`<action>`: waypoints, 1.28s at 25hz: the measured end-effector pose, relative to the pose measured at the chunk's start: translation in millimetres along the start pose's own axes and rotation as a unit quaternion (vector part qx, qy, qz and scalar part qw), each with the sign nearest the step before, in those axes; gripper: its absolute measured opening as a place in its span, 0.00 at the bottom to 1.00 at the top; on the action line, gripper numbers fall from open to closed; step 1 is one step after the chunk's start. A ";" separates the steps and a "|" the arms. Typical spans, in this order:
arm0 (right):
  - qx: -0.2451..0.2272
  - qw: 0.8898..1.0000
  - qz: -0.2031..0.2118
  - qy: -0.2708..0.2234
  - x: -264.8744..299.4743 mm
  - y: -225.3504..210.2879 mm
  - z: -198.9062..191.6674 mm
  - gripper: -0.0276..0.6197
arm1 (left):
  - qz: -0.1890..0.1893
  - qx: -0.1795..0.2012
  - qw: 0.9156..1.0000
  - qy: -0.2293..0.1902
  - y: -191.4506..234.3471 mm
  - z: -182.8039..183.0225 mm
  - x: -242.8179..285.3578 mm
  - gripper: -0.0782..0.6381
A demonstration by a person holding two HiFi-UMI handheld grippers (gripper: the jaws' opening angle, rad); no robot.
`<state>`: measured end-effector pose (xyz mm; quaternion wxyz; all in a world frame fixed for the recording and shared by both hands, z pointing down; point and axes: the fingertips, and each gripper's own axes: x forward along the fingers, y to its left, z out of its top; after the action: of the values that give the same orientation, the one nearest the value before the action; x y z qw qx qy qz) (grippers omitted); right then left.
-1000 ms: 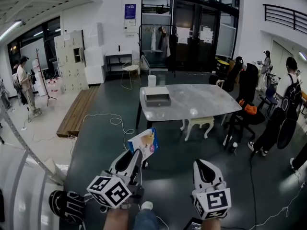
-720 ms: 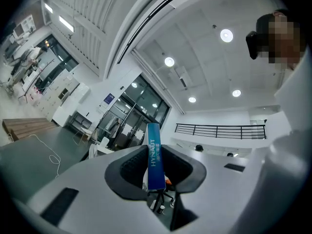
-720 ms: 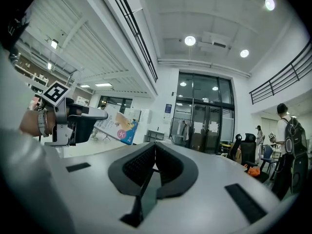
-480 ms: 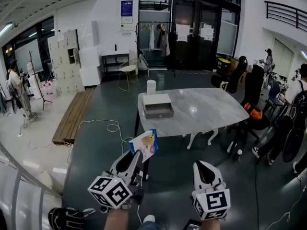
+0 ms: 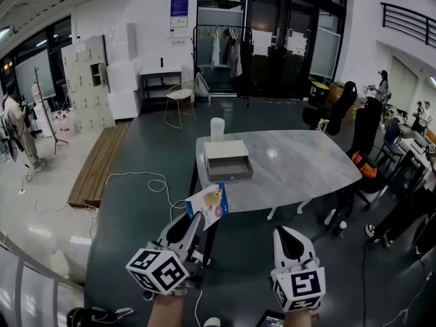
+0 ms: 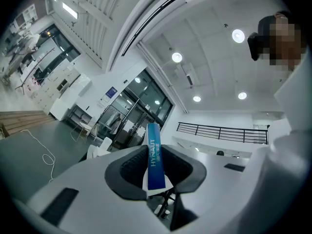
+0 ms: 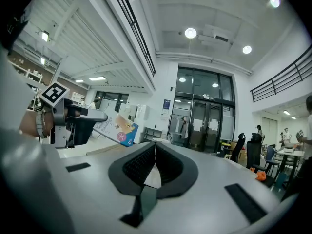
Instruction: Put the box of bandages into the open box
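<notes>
The dark floor up to the table (image 5: 300, 172) lies open but for a white cable (image 5: 161, 182) looping off its left corner, the open box (image 5: 228, 161) at the table's left end is clear from above with a white cup (image 5: 217, 128) near behind it, and black chairs (image 5: 368, 131) crowd the far right.

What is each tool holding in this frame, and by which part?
The left tool grips the box of bandages by one end, with its jaws pressing on the two broad faces. The right tool holds nothing; its jaws are together.
</notes>
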<state>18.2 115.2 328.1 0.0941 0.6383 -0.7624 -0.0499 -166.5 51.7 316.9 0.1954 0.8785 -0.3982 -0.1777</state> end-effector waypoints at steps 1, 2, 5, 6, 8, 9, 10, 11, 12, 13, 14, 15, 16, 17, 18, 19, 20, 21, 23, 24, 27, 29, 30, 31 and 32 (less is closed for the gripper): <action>-0.004 1.000 0.000 0.001 4.6 -0.8 -0.5 0.08 | 0.000 0.000 1.000 0.000 3.0 1.2 3.6 0.24; -0.006 1.000 -0.002 0.002 8.3 -2.7 -2.0 0.08 | 0.000 0.000 1.000 0.000 5.1 2.0 6.4 0.24; 0.000 1.000 -0.010 0.002 18.0 -13.7 -5.1 0.08 | -0.003 -0.002 1.000 -0.006 8.2 5.5 14.0 0.24; 0.002 1.000 -0.012 0.000 21.3 -17.3 -4.5 0.08 | -0.004 -0.001 1.000 -0.009 9.2 7.2 16.9 0.24; 0.003 1.000 -0.013 -0.003 28.2 -23.0 -3.9 0.08 | -0.002 0.001 1.000 -0.011 12.8 9.4 23.2 0.24; 0.003 1.000 -0.012 -0.003 32.2 -25.5 -4.5 0.08 | -0.001 0.001 1.000 -0.011 15.4 9.6 26.6 0.24; 0.003 1.000 -0.010 -0.003 36.8 -28.1 -5.3 0.08 | 0.002 0.000 1.000 -0.011 18.2 9.5 30.1 0.24; 0.004 1.000 -0.009 -0.003 41.9 -31.2 -5.8 0.08 | 0.004 0.000 1.000 -0.012 21.0 9.6 34.0 0.24; 0.004 1.000 -0.007 -0.004 47.7 -35.2 -5.7 0.08 | 0.007 0.000 1.000 -0.013 23.5 10.2 38.6 0.24; 0.003 1.000 -0.006 -0.006 54.2 -40.4 -5.0 0.08 | 0.010 -0.001 1.000 -0.016 25.8 10.8 44.2 0.24; 0.003 1.000 -0.005 -0.008 61.8 -46.7 -4.4 0.08 | 0.013 -0.001 1.000 -0.018 28.2 11.0 51.3 0.24; 0.002 1.000 -0.004 -0.009 70.5 -53.8 -4.4 0.08 | 0.015 -0.001 1.000 -0.019 30.7 10.4 60.0 0.24; 0.002 1.000 -0.002 -0.010 79.8 -61.4 -5.1 0.08 | 0.016 0.000 1.000 -0.019 33.3 8.9 69.8 0.24; 0.003 1.000 0.000 -0.010 89.3 -69.0 -6.4 0.08 | 0.018 0.001 1.000 -0.019 35.9 7.2 79.9 0.24; 0.005 1.000 0.003 -0.010 98.7 -76.6 -7.7 0.08 | 0.021 0.002 1.000 -0.019 38.3 5.8 90.3 0.24; 0.007 1.000 0.006 -0.011 108.1 -84.0 -8.9 0.08 | 0.024 0.003 1.000 -0.020 40.6 4.9 101.0 0.24; 0.008 1.000 0.009 -0.011 117.7 -91.0 -10.1 0.08 | 0.026 0.003 0.999 -0.020 42.7 4.2 112.1 0.24; 0.008 1.000 0.012 -0.012 127.3 -97.8 -11.6 0.08 | 0.027 0.004 0.999 -0.021 44.8 3.3 123.5 0.24; 0.008 1.000 0.017 -0.014 146.6 -112.2 -14.4 0.08 | 0.029 0.007 0.999 -0.021 49.1 1.5 146.9 0.24; 0.009 1.000 0.020 -0.015 156.1 -119.6 -15.0 0.08 | 0.030 0.008 0.999 -0.022 51.1 1.5 158.2 0.24; 0.009 0.999 0.029 -0.019 181.6 -139.7 -11.9 0.08 | 0.036 0.013 0.999 -0.025 54.7 4.2 188.6 0.24; 0.011 0.999 0.033 -0.022 197.8 -154.3 -10.2 0.08 | 0.039 0.016 0.999 -0.025 56.1 4.8 209.2 0.24; 0.011 0.999 0.036 -0.023 206.0 -161.6 -10.3 0.08 | 0.040 0.017 0.999 -0.025 57.0 4.3 219.8 0.24; 0.011 0.999 0.039 -0.023 214.0 -168.5 -10.8 0.08 | 0.042 0.018 0.999 -0.026 57.9 3.5 230.0 0.24; 0.011 0.999 0.043 -0.024 221.6 -174.8 -11.6 0.08 | 0.044 0.019 0.998 -0.026 59.0 2.5 239.3 0.24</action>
<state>151.9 -133.5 322.8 0.0710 0.6042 -0.7919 -0.0526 -56.5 -168.7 305.8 0.1759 0.8584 -0.4451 -0.1845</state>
